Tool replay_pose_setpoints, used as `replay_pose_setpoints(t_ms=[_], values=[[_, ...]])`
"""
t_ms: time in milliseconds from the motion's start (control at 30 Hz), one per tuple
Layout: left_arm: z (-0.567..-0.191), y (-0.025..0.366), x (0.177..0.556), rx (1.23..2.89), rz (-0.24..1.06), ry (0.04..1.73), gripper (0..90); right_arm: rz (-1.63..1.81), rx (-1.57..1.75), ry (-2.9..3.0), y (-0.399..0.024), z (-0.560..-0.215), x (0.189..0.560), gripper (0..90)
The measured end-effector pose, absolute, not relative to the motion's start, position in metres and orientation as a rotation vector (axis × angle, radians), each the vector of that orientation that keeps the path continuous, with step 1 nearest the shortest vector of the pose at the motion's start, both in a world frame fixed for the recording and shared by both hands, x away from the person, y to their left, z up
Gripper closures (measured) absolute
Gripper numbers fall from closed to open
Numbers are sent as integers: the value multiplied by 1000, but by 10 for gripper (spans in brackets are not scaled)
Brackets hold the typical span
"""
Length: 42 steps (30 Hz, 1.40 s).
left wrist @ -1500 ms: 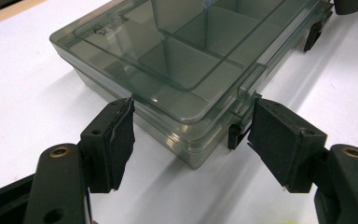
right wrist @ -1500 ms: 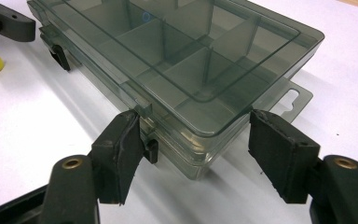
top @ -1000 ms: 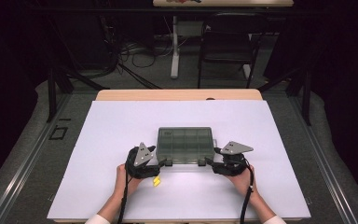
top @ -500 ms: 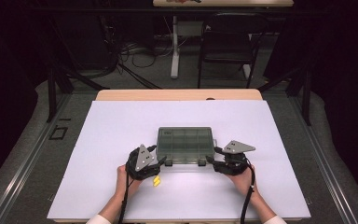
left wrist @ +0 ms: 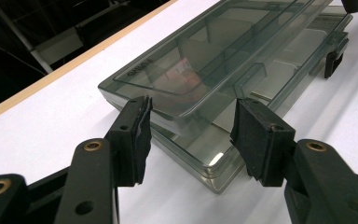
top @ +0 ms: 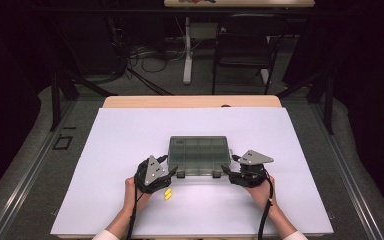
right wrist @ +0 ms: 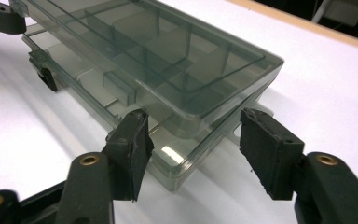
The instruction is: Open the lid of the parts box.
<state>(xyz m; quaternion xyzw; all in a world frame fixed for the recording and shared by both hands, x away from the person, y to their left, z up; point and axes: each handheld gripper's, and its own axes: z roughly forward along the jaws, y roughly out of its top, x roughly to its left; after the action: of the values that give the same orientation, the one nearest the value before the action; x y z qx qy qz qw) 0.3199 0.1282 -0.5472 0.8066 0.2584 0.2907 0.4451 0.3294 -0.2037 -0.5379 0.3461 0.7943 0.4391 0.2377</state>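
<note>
A smoky clear plastic compartment box [top: 199,155] sat mid-table w/ lid slightly raised. Left gripper [left wrist: 191,135] & right gripper [right wrist: 193,147] straddled its near corners, jaws apart. Uneven lifting might skew the lid.

A lab-like recording space: white-topped table [top: 130,150], dark curtained surround, tangled floor cables [top: 145,55], a chair [top: 242,50].

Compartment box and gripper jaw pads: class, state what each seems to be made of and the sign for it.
Compartment box: likely smoky clear plastic, glossy; dividers show through the lid and light glints off it. Pads: probably black rubber or foam, matte, with rough edges.
</note>
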Motion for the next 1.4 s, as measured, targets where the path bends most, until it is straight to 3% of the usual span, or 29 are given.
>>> replay_pose_setpoints(t_ms=[533,1400], values=[[-544,129,320,1983,755,636,516,1217,879,2127,-203,-534,326,532],[-527,134,334,1912,761,623,590,1267,887,2040,-201,-519,335,564]])
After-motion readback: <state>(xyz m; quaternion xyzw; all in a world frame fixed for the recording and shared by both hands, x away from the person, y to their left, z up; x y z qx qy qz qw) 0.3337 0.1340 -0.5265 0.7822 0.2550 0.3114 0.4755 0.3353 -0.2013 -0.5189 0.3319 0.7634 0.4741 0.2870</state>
